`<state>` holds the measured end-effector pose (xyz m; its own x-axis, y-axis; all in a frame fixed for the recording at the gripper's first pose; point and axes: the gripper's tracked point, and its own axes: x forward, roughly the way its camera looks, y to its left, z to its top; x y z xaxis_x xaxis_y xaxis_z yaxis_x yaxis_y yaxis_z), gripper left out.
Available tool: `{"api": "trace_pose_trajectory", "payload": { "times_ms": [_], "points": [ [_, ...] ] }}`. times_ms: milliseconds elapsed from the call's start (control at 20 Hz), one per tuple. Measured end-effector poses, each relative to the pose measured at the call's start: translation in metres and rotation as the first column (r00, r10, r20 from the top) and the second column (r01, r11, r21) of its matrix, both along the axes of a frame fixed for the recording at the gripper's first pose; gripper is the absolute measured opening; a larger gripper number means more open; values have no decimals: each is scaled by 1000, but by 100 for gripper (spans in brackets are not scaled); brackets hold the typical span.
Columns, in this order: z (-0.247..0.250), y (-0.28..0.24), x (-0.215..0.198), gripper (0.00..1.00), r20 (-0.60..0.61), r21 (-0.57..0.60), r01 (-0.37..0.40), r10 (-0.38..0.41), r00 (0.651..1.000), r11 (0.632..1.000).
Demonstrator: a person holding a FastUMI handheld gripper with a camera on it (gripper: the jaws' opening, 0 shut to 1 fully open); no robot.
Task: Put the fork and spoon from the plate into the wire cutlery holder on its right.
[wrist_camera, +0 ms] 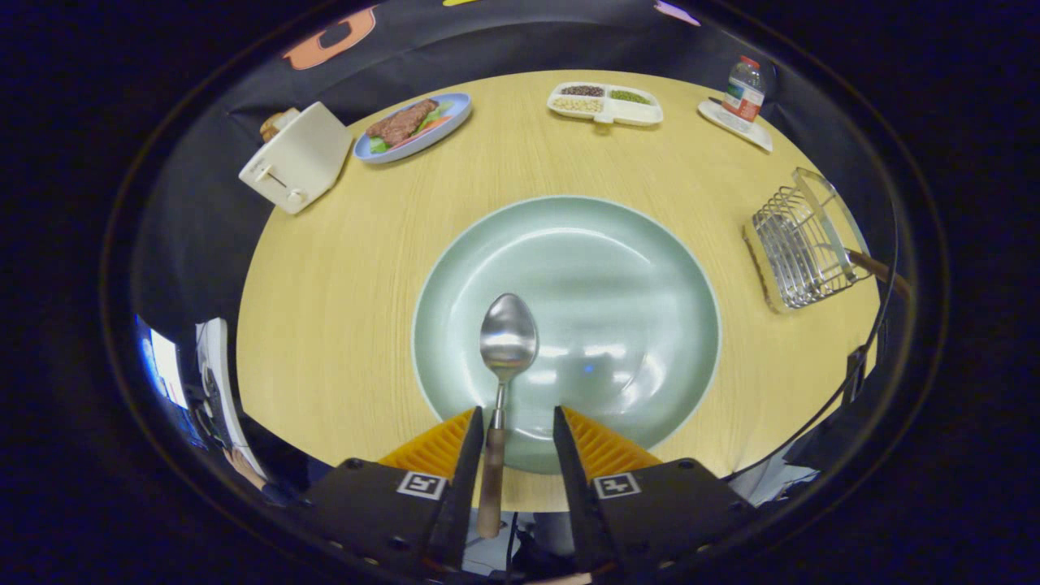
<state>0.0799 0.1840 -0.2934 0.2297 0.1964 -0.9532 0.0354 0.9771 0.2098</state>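
A large pale green plate (617,268) lies in the middle of the round wooden table (325,301). A metal spoon (507,341) with a wooden handle rests bowl-up on the plate's near part, and its handle runs back toward me over the rim. My gripper (517,419) is open. The spoon's handle sits between the fingers, against the left finger (470,443) and apart from the right one. The wire cutlery holder (800,244) stands to the right of the plate. A wooden handle (871,265) sticks out of its far side.
A white toaster (294,158) and a blue plate of food (414,126) stand at the table's far left. A white divided dish (605,103) and a bottle (743,88) on a small tray are at the far side. The table edge lies just under my fingers.
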Motion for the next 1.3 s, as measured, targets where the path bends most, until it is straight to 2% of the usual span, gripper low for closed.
{"api": "trace_pose_trajectory", "payload": {
  "times_ms": [50, 100, 200, 250, 300, 350, 450, 850, 1300],
  "points": [
    [-4, 0, -2, 46, -12, -6, -5, 5, 1000, 1000],
    [-8, -5, 3, 49, -13, -22, -1, 0, 1000, 1000],
    [-9, -7, 1, 13, -18, -47, -2, 1, 1000, 999],
    [-11, -9, 1, 19, -18, -59, -10, 9, 1000, 998],
    [-5, -10, 4, 19, -11, -48, -8, 7, 1000, 999],
    [-7, -16, 4, 7, 1, -76, 4, -4, 1000, 997],
    [-7, -17, 5, 2, -2, -84, -17, 17, 1000, 996],
    [19, -36, -2, 1, 24, -83, -24, 26, 999, 996],
    [67, -83, -12, 1, 78, -56, -5, 10, 997, 998]
  ]
}}
